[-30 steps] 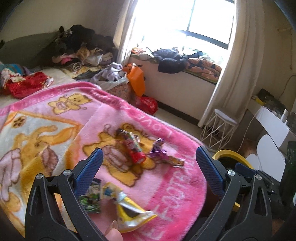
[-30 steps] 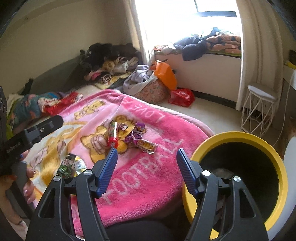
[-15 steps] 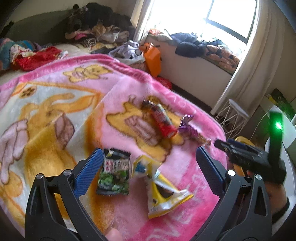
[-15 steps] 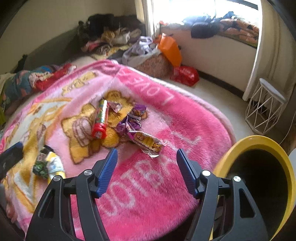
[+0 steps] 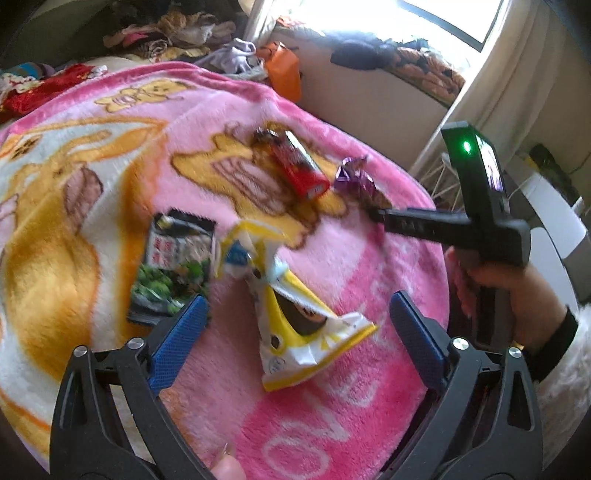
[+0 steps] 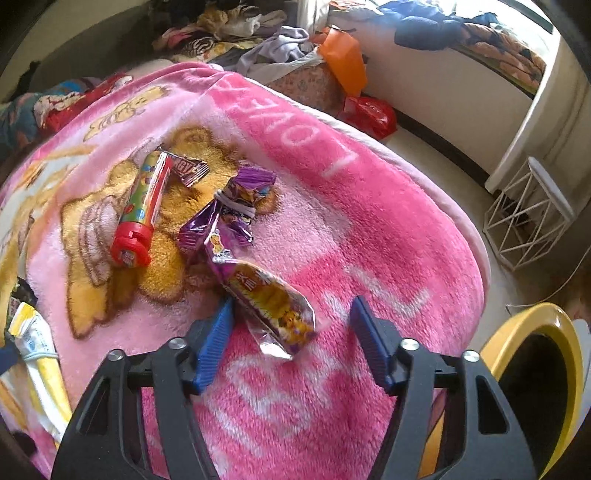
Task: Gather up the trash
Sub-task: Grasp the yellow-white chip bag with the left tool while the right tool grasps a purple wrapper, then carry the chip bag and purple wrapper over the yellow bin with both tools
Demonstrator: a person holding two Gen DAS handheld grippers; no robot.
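Trash lies on a pink blanket (image 5: 332, 424). My left gripper (image 5: 295, 332) is open, its fingers either side of a crumpled yellow-and-white wrapper (image 5: 295, 317); a green snack packet (image 5: 173, 266) lies just left. My right gripper (image 6: 291, 336) is open around the near end of an orange-and-purple snack wrapper (image 6: 269, 295). Beyond it lie purple wrappers (image 6: 236, 203), a red candy tube (image 6: 142, 210) and a small brown wrapper (image 6: 188, 170). The tube (image 5: 299, 166) and purple wrappers (image 5: 356, 181) also show in the left view, with the right gripper's body (image 5: 461, 221).
A yellow-rimmed black bin (image 6: 535, 376) stands at the bed's near right corner. A white wire stool (image 6: 528, 218), red bag (image 6: 369, 114) and orange bag (image 6: 343, 59) sit on the floor beyond. Clothes pile (image 6: 221, 26) at the bed's far side.
Both grippers have moved forward and down toward the blanket. The yellow wrapper now sits between the left fingers, the orange-purple wrapper between the right fingers. The bin has slid to the right edge.
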